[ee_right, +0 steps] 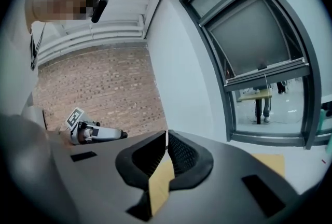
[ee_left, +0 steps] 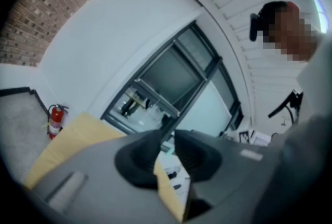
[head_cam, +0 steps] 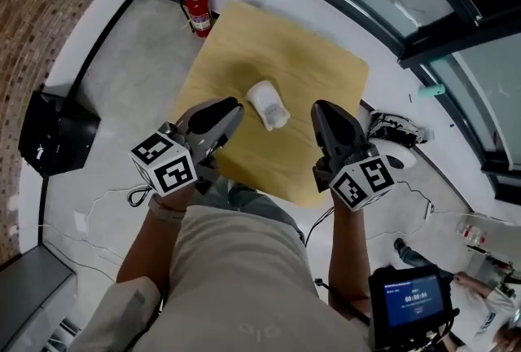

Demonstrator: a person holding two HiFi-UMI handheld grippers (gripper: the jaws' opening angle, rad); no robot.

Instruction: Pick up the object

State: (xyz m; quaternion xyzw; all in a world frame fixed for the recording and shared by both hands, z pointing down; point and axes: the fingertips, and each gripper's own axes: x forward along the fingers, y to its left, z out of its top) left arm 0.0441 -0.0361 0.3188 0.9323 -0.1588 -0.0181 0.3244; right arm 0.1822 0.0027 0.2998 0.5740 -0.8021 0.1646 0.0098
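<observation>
A white, cup-like object (head_cam: pixel 268 104) lies on its side near the middle of the light wooden table (head_cam: pixel 317 65). My left gripper (head_cam: pixel 230 108) hovers just left of it, and my right gripper (head_cam: pixel 324 109) hovers just right of it; neither touches it. In the left gripper view the left gripper (ee_left: pixel 168 137) has its jaws a little apart with nothing between them. In the right gripper view the right gripper (ee_right: pixel 166 137) has its tips together and holds nothing. Neither gripper view shows the white object.
A red fire extinguisher (head_cam: pixel 198 12) stands on the floor beyond the table's far left corner. A black box (head_cam: pixel 53 130) sits on the floor at the left. A tablet with a blue screen (head_cam: pixel 415 297) is at the lower right. Cables and gear (head_cam: pixel 395 130) lie right of the table.
</observation>
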